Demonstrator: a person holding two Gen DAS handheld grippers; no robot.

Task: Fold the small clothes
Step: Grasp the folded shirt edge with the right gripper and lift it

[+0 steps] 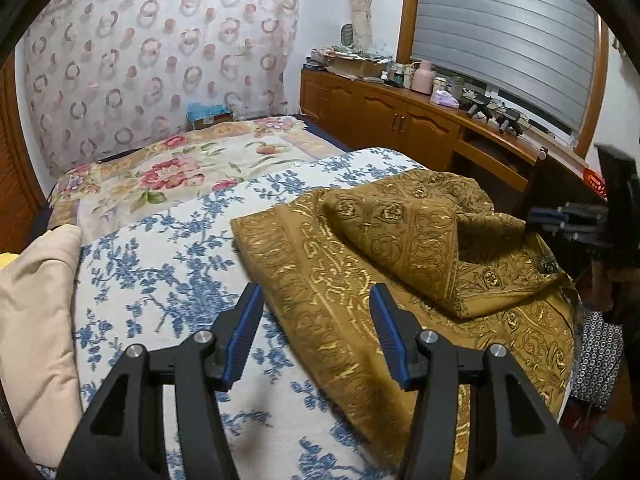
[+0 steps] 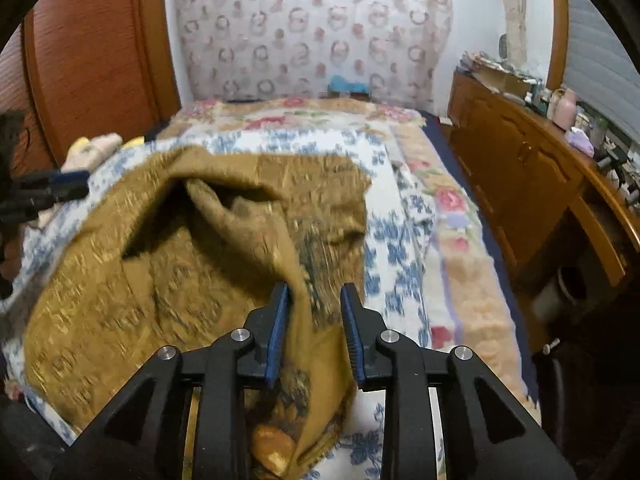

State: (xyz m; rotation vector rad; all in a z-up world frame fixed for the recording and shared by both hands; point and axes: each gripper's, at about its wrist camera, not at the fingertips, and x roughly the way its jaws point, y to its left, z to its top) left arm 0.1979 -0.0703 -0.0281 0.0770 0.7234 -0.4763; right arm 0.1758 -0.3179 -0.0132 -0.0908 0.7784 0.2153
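Blue-padded left fingers (image 1: 316, 332) stand apart over the mustard-gold patterned cloth (image 1: 400, 264), half folded on the blue-floral bedspread (image 1: 168, 248).
Right wrist view: right fingers (image 2: 316, 332) slightly apart, cloth edge brushing the left pad at lower centre, not clamped; pinch that edge fully before folding. No readable writing.

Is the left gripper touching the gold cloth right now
Apart. The left wrist view shows the left gripper hovering open above the gold cloth's edge, both pads clear of the fabric, nothing pinched.
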